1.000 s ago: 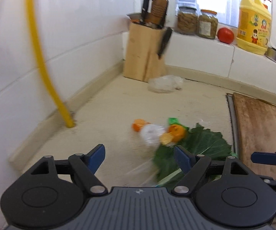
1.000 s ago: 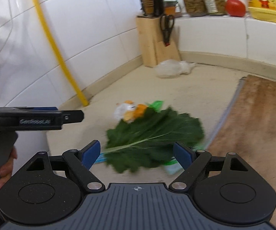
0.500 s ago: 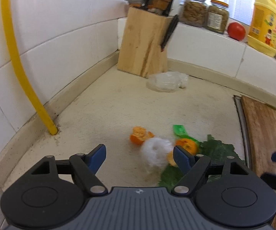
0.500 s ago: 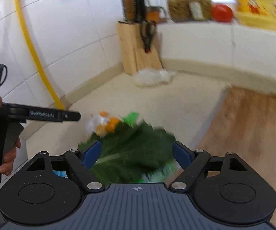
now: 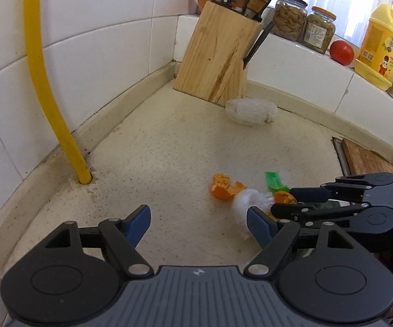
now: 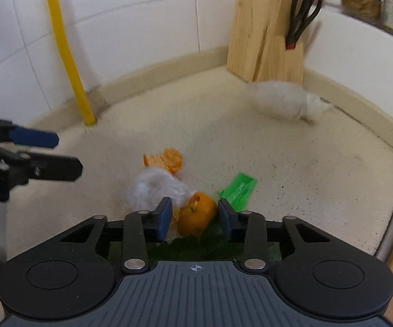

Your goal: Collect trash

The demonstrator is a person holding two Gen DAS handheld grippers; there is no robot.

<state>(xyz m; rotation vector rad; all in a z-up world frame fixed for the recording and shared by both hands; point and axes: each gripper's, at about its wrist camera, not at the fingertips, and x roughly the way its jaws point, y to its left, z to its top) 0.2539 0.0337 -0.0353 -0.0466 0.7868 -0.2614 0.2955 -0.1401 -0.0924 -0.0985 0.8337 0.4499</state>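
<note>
The right gripper [image 6: 195,215] has its fingers narrowed around a curled orange peel [image 6: 196,215], seemingly not yet clamped. The left gripper [image 5: 197,224] hangs spread wide, a crumpled white tissue [image 5: 247,204] by its right finger. Next: squeeze, then lift.

bright daylight enters from the overexposed window [image 5: 341,0] at upper right, soft shadows on the beige speckled countertop [image 5: 174,147]; fisheye bends the white wall tiles [image 5: 93,54] at edges; right wrist view motion-blurred, crumpled clear plastic bag [image 6: 283,99] smeared.
</note>
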